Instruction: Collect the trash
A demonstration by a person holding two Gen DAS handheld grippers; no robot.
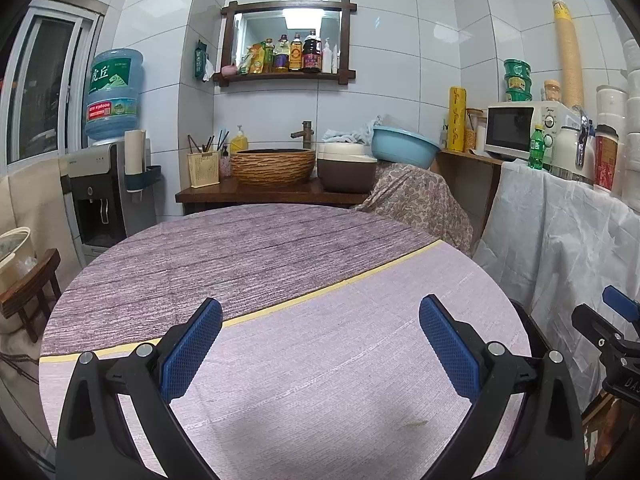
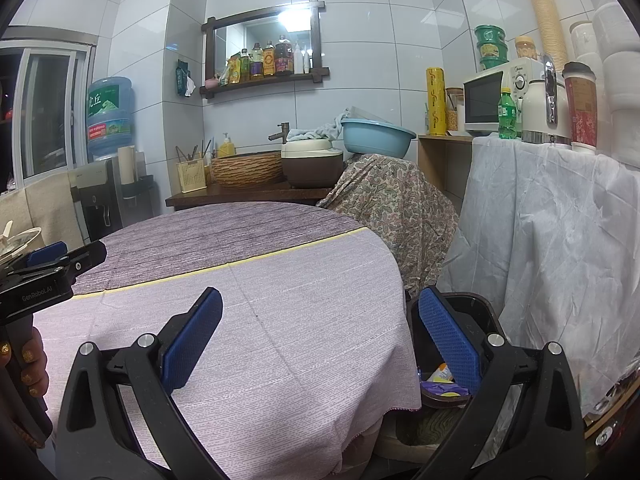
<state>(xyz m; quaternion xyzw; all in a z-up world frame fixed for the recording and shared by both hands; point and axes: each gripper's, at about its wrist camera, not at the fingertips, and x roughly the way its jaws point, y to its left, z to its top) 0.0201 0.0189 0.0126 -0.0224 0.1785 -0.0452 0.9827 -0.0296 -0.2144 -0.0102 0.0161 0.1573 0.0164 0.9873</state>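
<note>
My left gripper [image 1: 320,348] is open and empty above the round table [image 1: 280,264], which carries a purple-and-pink cloth. My right gripper [image 2: 320,340] is open and empty at the table's right edge [image 2: 384,280], over a black trash bin [image 2: 480,312] on the floor. Coloured wrappers [image 2: 442,384] lie inside the bin. The right gripper shows at the right edge of the left wrist view [image 1: 616,332]. The left gripper shows at the left of the right wrist view [image 2: 52,268], held by a hand. No loose trash shows on the tabletop.
A counter behind the table holds a wicker basin [image 1: 273,166], a rice cooker [image 1: 346,168] and a blue bowl [image 1: 404,146]. A sheet-draped shelf [image 2: 560,216] at the right carries a microwave [image 2: 486,100], bottles and cups. A water dispenser [image 1: 104,184] stands left.
</note>
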